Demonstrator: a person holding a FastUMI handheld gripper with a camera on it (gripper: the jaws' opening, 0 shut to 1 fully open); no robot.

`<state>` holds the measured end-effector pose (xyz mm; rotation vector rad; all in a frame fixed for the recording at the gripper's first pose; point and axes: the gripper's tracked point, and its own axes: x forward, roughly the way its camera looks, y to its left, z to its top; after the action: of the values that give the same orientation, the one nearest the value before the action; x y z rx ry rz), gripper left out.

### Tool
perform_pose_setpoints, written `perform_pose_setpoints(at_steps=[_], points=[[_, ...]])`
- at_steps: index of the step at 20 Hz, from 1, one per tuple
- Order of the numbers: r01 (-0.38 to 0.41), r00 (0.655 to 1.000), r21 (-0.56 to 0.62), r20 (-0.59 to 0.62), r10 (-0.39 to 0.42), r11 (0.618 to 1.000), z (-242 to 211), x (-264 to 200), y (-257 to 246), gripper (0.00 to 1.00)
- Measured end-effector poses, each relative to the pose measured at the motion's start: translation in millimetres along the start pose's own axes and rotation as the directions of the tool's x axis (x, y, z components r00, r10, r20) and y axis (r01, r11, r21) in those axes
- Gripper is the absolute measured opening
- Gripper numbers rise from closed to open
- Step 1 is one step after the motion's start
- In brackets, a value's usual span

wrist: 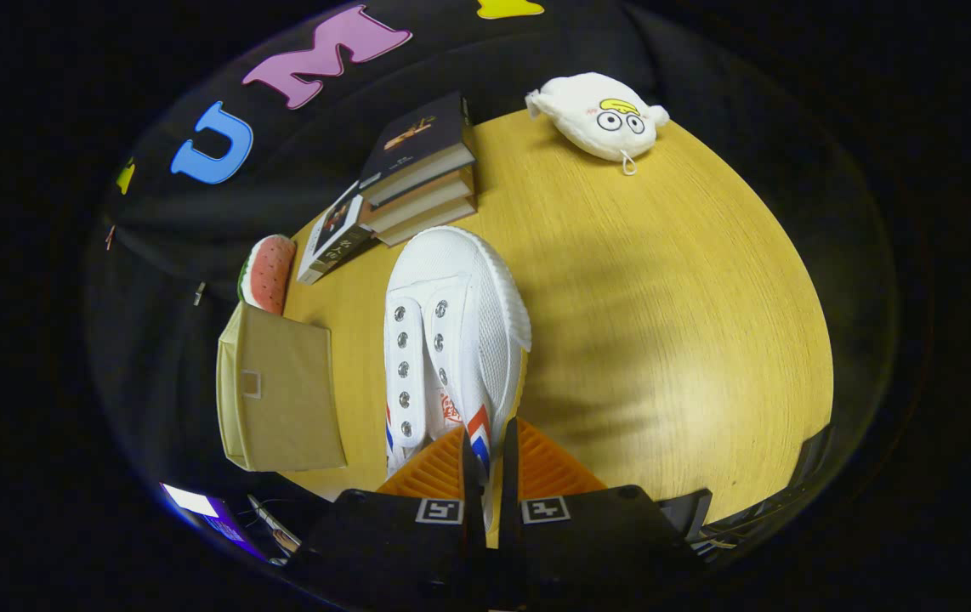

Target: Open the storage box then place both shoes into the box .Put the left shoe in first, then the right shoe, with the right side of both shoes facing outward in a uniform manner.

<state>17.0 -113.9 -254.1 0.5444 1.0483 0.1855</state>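
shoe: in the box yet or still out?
Out. The white shoe is gripped at its heel side wall by the gripper, both fingers pressing on it, over the wooden table, beside the beige storage box.

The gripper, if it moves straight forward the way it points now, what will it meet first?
The gripper is already shut on the white shoe, which it carries ahead of itself. So the shoe's toe would probably meet the stack of books just beyond it first, though depth and height are unclear.

bright, even light | soft shadows on table (664,280) | fisheye-bent edges | slight blur
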Motion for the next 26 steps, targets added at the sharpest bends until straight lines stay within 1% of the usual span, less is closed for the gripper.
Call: perform_pose_setpoints(at_steps=[4, 8, 12, 15, 17, 20, 23, 26], points=[[-0.082, 0.995, 0.0, 0.052, 0.082, 0.997, 6.2, -33.4, 73.5, 0.1], [-0.156, 0.983, -0.039, 0.09, 0.158, 0.987, 8.9, -55.7, 154.0, 0.1], [-0.243, 0.965, -0.078, 0.078, 0.249, 0.967, 2.6, -54.6, 237.3, 0.1], [-0.274, 0.958, -0.126, 0.047, 0.282, 0.953, -11.4, -36.7, 291.5, 0.1], [-0.283, 0.957, -0.143, 0.023, 0.289, 0.948, -21.6, -17.9, 321.1, 0.1], [-0.27, 0.962, -0.157, -0.008, 0.272, 0.95, -32.6, 14.5, 351.2, 0.1], [-0.213, 0.977, -0.177, -0.032, 0.211, 0.961, -43.9, 46.6, 356.8, 0.1], [-0.16, 0.987, -0.215, -0.03, 0.157, 0.963, -50.1, 63.2, 351.6, 0.1]])
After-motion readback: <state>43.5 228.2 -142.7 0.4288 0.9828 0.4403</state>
